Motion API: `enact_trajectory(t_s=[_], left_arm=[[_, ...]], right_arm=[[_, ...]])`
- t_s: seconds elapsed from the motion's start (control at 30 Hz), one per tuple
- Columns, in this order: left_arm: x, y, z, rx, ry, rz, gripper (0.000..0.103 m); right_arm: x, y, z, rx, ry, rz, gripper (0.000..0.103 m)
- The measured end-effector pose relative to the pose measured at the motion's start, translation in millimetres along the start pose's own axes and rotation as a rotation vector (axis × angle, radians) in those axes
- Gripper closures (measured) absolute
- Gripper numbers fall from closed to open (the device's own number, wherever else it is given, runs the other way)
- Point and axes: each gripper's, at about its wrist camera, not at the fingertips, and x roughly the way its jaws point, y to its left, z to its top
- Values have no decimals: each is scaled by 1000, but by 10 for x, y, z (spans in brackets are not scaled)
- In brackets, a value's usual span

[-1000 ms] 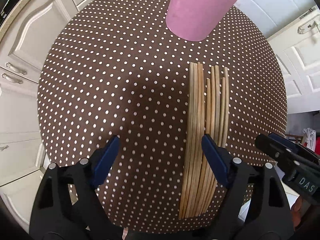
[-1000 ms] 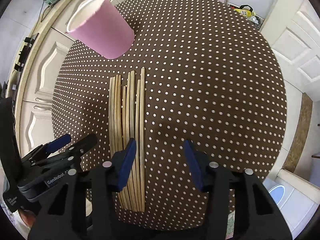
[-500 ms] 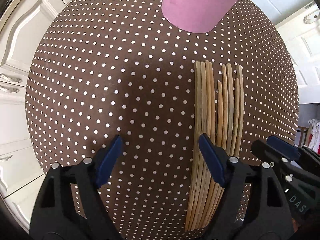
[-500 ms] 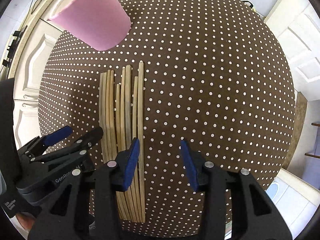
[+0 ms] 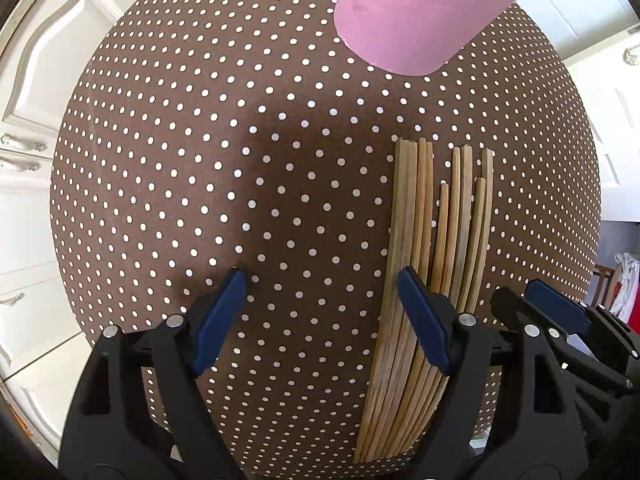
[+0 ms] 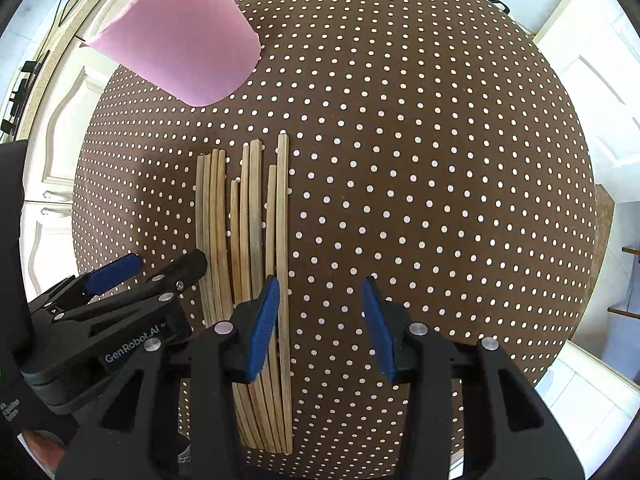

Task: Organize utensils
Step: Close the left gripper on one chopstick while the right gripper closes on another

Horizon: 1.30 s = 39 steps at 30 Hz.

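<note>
Just under and beside my right gripper point(image 6: 318, 324), half-open and empty, the chopsticks point(image 6: 256, 264) lie bundled parallel on the table point(image 6: 440, 200), the wide-open left gripper point(image 5: 320, 320) flanking them, pink cup point(image 6: 180, 44) waiting ahead to receive them.

Polka-dot round table point(image 5: 240, 160); white cabinets point(image 5: 48, 80)

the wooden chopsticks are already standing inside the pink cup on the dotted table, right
Not quite. The wooden chopsticks lie flat in a row on the dotted table, apart from the pink cup, as the right wrist view shows.
</note>
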Motion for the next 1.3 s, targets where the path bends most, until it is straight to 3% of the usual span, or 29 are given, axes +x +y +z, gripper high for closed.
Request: enact_trajectory(t_s=[0.27,0.43,0.77,1.0,1.1,1.2,1.27,1.3], left_arm=[[86,118,139,-8,51,8,26],[108,-64,203,38,54,23,33],[192,-330,430,8,95,76,40],[163,-180,317,33,42,75,72],[164,-179,275,76,20,83,92],[170,-128,278,94,18,56,94],[165,-92,276,106,20,48,97],[157,-45,257,116,21,49,97]], right_arm=[[35,-226,162,0,14,7,63],[88,-264,119,-5,16,27,63],[169,-137,174,-9,29,17,64],[381,50,145,-34,17,-12,66],[428,107,155,-49,4,-26,71],[386,183,126,-69,-3,-29,79],[372,256,102,-94,-2,-34,96],[389,321,85,-124,-1,-52,98]])
